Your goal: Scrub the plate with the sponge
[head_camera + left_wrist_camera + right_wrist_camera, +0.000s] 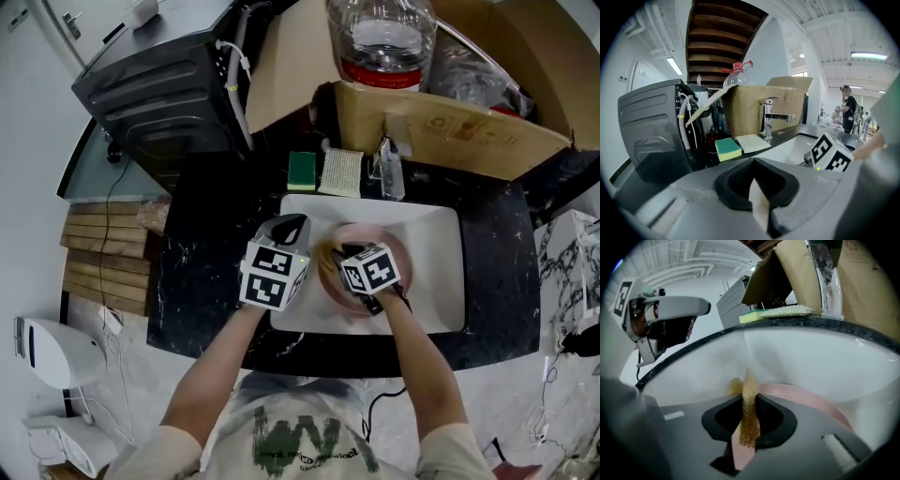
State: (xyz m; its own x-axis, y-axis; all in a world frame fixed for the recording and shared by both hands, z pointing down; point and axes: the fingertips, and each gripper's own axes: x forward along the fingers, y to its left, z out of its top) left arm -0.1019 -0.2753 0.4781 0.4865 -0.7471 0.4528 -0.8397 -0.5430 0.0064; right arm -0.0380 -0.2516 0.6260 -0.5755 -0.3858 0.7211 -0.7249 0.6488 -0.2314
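Golden-brown and rough, the thin scrubbing sponge [748, 385] is pinched tight between the jaws of the right gripper [341, 255], and its tip pokes out past them. The tip is at the left edge of the round pink plate [401, 261], near the middle of the head view. That plate lies flat in the white sink [433, 246] and looks smooth and plain. The left gripper [754, 177] is just left of the plate, over the sink's left rim. Its jaws are squeezed nearly together with only a thin pale slit between them, and I see nothing held there. On the black counter [202, 248] above the sink, a green and yellow sponge [302, 171] and a white mesh pad [341, 172] lie side by side. The brown cardboard box [450, 131] at the upper right has small printed signs, too tiny to read. A big green shape like a W shows on the white shirt [300, 441] at the bottom. The small words under it are too blurry to read.
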